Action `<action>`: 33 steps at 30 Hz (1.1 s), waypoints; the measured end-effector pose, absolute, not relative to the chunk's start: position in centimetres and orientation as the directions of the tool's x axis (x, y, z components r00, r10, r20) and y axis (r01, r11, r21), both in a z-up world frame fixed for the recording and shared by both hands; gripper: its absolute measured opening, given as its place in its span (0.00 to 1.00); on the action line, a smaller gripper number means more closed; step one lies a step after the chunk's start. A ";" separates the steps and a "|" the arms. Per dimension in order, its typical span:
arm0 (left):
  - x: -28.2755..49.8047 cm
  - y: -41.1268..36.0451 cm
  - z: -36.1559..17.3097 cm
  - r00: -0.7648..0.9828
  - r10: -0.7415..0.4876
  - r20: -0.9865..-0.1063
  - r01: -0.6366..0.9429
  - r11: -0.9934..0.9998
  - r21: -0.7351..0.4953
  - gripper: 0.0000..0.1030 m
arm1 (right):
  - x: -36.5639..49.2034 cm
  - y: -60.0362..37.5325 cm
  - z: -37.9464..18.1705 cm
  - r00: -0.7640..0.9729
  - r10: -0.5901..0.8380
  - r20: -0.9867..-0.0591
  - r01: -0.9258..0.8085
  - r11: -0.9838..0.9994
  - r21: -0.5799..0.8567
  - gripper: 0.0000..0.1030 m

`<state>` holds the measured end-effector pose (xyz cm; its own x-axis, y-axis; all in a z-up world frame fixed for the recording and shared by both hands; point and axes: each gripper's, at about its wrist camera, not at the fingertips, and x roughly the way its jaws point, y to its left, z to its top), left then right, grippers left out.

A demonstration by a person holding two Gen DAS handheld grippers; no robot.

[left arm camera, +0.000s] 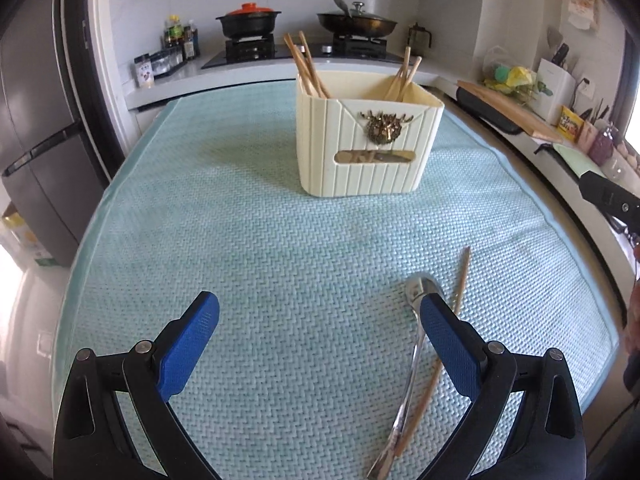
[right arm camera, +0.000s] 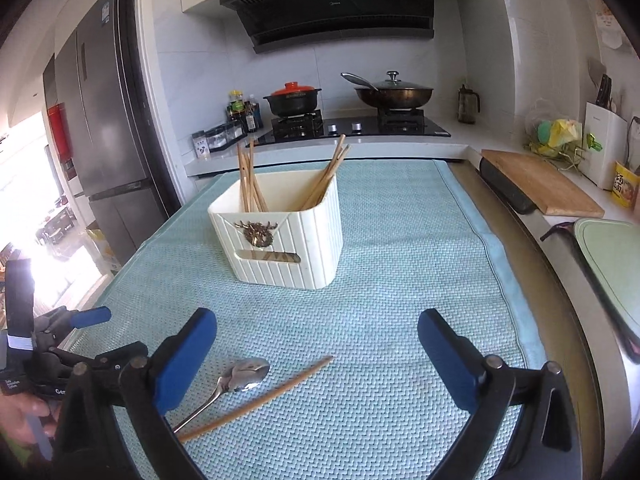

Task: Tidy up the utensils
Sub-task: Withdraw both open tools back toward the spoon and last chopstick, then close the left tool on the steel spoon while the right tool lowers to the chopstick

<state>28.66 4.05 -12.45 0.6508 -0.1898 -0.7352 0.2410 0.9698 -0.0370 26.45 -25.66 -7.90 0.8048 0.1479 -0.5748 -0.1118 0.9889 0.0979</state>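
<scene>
Standing upright on the pale green mat (right arm camera: 400,248), the cream ribbed holder (right arm camera: 280,240) has wooden chopsticks (right arm camera: 250,184) leaning in two bunches against its inner walls. Well in front of the holder, on the near part of the mat, a metal spoon (right arm camera: 240,376) and a single loose chopstick (right arm camera: 276,392) lie side by side, close together. Over that near stretch, the left gripper (left arm camera: 320,320) has its blue pads spread wide with nothing between them, its right pad above the spoon's bowl. Beside it, the right gripper (right arm camera: 316,340) is also fully apart and empty, its left pad near the spoon.
</scene>
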 end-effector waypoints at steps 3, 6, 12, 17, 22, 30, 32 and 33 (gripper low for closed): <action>28.6 3.8 -12.9 0.639 -0.176 -0.748 0.255 0.967 -0.010 0.98 | 26.7 -25.5 -8.2 0.791 0.146 -0.594 -0.111 0.989 0.096 0.99; 28.1 3.5 -13.0 0.637 -0.184 -0.749 0.286 0.958 0.007 0.98 | 26.9 -25.0 -8.6 0.777 0.144 -0.612 -0.117 0.990 0.084 0.99; 28.1 3.1 -13.2 0.610 -0.207 -0.765 0.332 0.943 0.010 0.98 | 27.3 -24.4 -9.4 0.738 0.160 -0.656 -0.122 0.987 0.104 0.99; 28.8 3.4 -13.2 0.579 -0.214 -0.787 0.340 0.940 -0.006 0.98 | 27.9 -24.2 -10.6 0.674 0.195 -0.713 -0.132 0.981 0.144 0.99; 29.5 3.3 -13.0 0.549 -0.235 -0.802 0.358 0.933 -0.028 0.98 | 28.1 -24.2 -11.3 0.642 0.194 -0.742 -0.137 0.981 0.138 0.99; 32.8 2.3 -13.5 0.372 -0.376 -0.849 0.413 0.886 -0.212 0.98 | 28.5 -27.0 -12.0 0.596 0.184 -0.782 -0.055 0.980 0.189 0.99; 33.5 0.7 -14.3 0.328 -0.375 -0.867 0.437 0.874 -0.213 0.97 | 28.6 -27.5 -12.5 0.575 0.198 -0.794 -0.046 0.977 0.210 0.99; 33.8 -0.2 -14.8 0.317 -0.357 -0.879 0.445 0.874 -0.194 0.97 | 28.6 -27.6 -12.8 0.565 0.202 -0.800 -0.041 0.975 0.217 0.97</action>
<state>33.77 -0.24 -14.77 0.3174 -0.3569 -0.8786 0.4450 0.8742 -0.1943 28.56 -27.62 -12.76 0.5650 0.2021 -0.7999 -0.0415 0.9753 0.2171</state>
